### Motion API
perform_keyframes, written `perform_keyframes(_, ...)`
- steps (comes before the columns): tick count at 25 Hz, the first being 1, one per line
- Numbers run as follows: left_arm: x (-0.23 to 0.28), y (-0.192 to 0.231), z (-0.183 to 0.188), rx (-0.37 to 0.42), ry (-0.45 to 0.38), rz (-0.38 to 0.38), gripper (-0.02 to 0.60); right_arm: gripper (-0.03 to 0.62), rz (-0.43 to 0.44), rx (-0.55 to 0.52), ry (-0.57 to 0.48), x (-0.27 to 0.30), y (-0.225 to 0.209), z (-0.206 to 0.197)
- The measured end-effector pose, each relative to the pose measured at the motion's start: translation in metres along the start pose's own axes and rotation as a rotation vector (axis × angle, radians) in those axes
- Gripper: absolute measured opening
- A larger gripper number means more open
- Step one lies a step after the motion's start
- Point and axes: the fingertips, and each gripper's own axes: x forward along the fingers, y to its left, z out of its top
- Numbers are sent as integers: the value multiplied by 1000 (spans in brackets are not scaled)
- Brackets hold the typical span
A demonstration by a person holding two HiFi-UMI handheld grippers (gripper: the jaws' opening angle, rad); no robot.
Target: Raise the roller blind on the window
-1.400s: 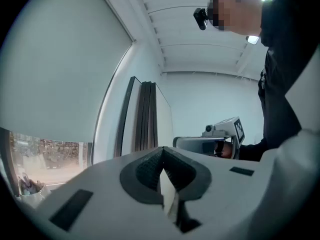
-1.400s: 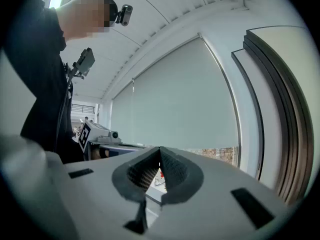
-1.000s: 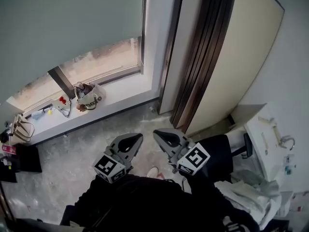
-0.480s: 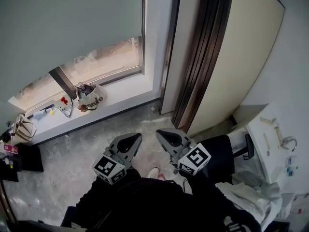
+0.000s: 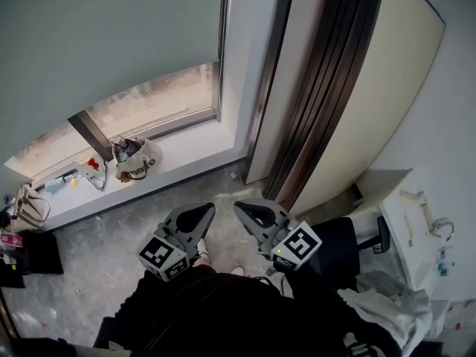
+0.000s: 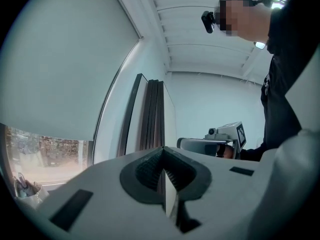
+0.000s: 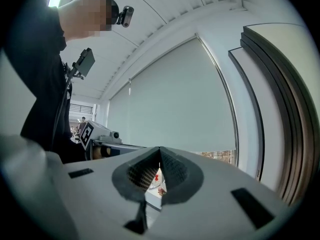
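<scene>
Head view shows the roller blind [image 5: 104, 36] hanging above the window sill [image 5: 186, 143]. It covers most of the glass, and only a low strip of the window is bare between its bottom edge and the sill. This bottom edge is the long axis of the blind; it runs parallel to the sill, and the sheet itself hangs from above down toward the sill.

I hold both grippers on the room side of the sill, well apart from it and over the floor. The left gripper [image 5: 199, 213] has its jaws together with nothing between them. The right gripper [image 5: 244, 208] is the same, jaws pressed together and empty. Both point level toward the sill.

From the jaws, the blind lies ahead and to the left, higher than the sill. The left gripper view has it at the left, and the right gripper view has it straight over the jaw tips. I judge that the left gripper is a little nearer to the blind's bottom edge.

A small bag [image 5: 135, 158] stands on the sill below that edge. I cannot find a pull cord or chain in any view.
</scene>
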Motion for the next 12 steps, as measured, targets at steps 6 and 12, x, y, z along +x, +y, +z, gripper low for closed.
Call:
perform_keyframes(6, 19, 65, 16, 40, 17, -42, 6, 6, -11, -4, 4, 66, -37, 10)
perform_keyframes(12, 31, 131, 30, 30, 48, -52, 6, 6, -32, -20, 7, 130, -69, 15)
